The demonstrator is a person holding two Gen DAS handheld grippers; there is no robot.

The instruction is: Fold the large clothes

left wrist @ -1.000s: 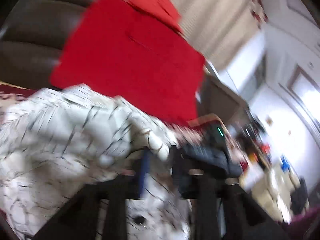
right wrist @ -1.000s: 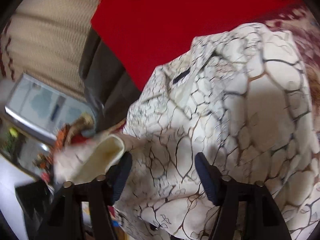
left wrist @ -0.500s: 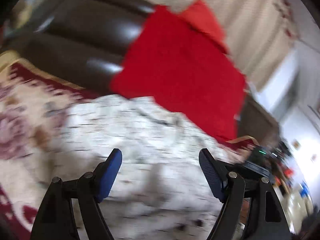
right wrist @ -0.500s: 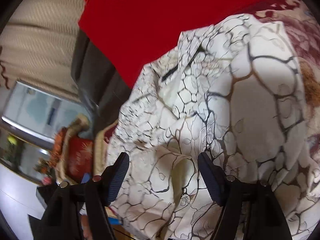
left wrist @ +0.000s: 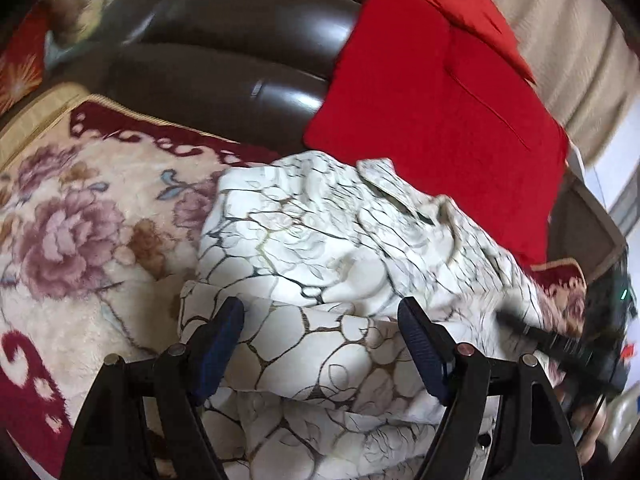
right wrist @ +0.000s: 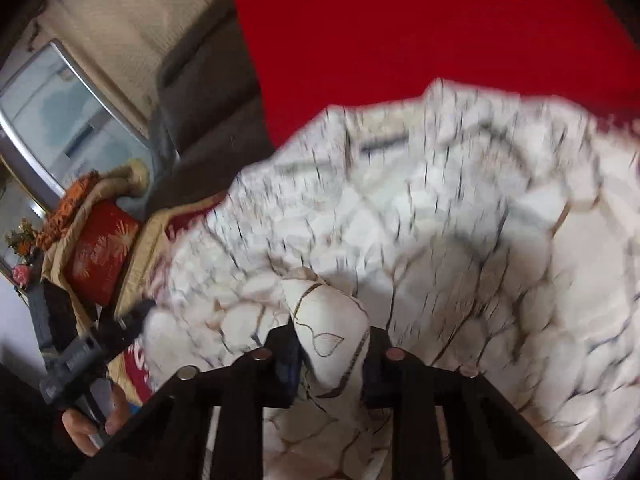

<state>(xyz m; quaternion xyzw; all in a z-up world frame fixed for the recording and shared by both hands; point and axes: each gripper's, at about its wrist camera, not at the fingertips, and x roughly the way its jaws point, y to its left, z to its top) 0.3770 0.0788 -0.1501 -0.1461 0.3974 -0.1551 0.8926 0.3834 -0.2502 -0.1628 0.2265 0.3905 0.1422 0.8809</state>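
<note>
Right claw (right wrist: 328,354) closing, pinching a fold of the garment (left wrist: 320,240); left claw (left wrist: 320,340) gapes wide above its near edge.

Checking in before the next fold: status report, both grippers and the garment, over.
Left gripper open over the white crackle-print garment. Right gripper closing on a bunched fold of it. Red cushion close behind, not blocking.

The left gripper (left wrist: 320,344) hung with its jaws wide apart over a white garment (left wrist: 320,240) veined with dark crackle lines, a folded edge of the cloth lying between the blue pads (left wrist: 222,340) without being pressed. The garment was heaped on a floral plush blanket (left wrist: 80,220), against a red cushion (left wrist: 432,120) propped on a dark leather sofa (left wrist: 224,48). At the right edge a blurred dark tool, probably the other gripper (left wrist: 560,344), reached onto the cloth.
</note>
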